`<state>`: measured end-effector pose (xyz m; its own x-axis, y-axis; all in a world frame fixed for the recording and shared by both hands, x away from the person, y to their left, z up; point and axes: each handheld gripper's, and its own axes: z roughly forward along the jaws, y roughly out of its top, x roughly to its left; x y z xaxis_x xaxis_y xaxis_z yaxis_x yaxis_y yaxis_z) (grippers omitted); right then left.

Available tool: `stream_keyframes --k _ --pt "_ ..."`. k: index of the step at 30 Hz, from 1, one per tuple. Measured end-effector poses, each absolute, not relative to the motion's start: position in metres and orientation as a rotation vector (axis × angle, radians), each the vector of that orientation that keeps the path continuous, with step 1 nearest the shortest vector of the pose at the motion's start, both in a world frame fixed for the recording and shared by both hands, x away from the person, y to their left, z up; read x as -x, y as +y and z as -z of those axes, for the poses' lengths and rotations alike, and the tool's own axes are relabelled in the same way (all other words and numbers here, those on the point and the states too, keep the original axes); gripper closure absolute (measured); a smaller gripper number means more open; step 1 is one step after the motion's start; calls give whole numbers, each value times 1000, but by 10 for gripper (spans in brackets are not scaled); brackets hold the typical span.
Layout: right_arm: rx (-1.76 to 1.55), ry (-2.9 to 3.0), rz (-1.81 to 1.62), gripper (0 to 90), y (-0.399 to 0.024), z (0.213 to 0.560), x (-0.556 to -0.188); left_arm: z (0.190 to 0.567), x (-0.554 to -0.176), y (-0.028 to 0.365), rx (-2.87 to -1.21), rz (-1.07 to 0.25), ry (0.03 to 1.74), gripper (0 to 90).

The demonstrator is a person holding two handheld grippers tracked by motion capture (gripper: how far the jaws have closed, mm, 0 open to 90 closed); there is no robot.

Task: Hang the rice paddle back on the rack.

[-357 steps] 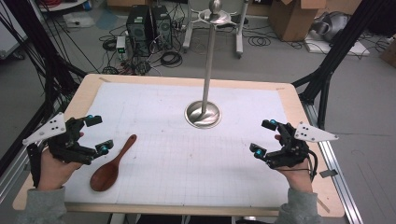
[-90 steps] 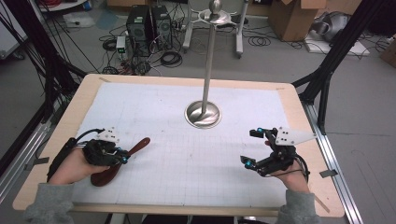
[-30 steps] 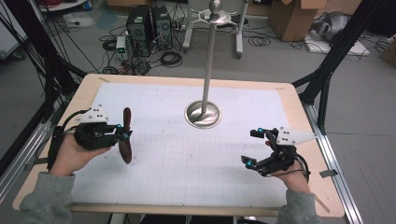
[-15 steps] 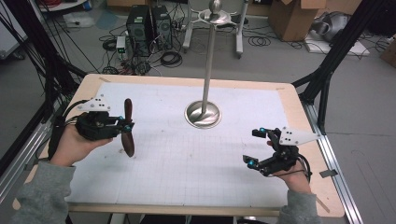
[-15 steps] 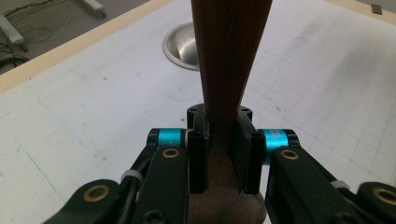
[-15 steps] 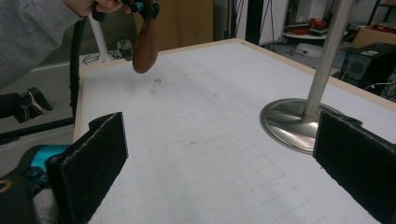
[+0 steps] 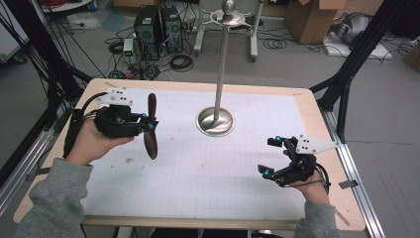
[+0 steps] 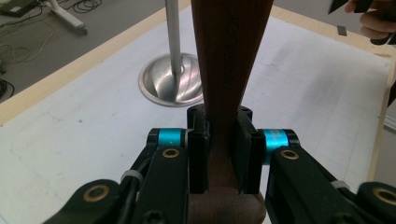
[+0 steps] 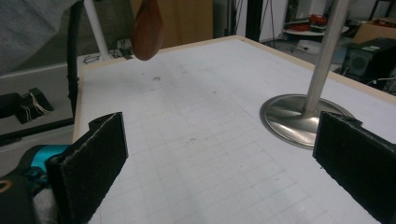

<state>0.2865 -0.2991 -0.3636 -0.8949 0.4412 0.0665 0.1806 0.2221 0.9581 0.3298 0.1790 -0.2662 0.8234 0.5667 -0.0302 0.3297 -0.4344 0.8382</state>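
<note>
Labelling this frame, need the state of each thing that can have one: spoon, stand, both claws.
wooden spoon: held off the table, roughly upright, bowl end down.
left claw: shut on the wooden spoon, pads pressing its handle.
right claw: open, nothing between its pads, low over the table.
metal stand: upright on its round base, untouched.

We see the left gripper [image 7: 148, 124] raised near the tabletop's left edge, its jaws pinched on a wooden spoon [image 7: 151, 126] — the left hand [image 7: 91, 144] grips the body, forearm sleeved in grey. Near the right edge the right gripper [image 7: 271, 156] sits low — jaws spread wide with nothing between them, right hand [image 7: 307, 181] behind.
</note>
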Motion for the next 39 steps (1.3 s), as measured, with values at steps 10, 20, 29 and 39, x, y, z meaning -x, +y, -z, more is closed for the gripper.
stream_keyframes --k 10,20,29,39 --pt "-596 2232 -1776 19 -307 361 -284 260 -347 164 -2072 -300 640 775" --pt "-587 2229 -1788 19 -308 360 -284 250 -362 157 -2069 -284 623 775" --pt "-589 2236 -1798 19 -309 361 -284 240 -368 146 -2061 -276 549 775" --pt "-601 2220 -1789 19 -314 362 -285 228 -380 147 -2068 -291 530 775"
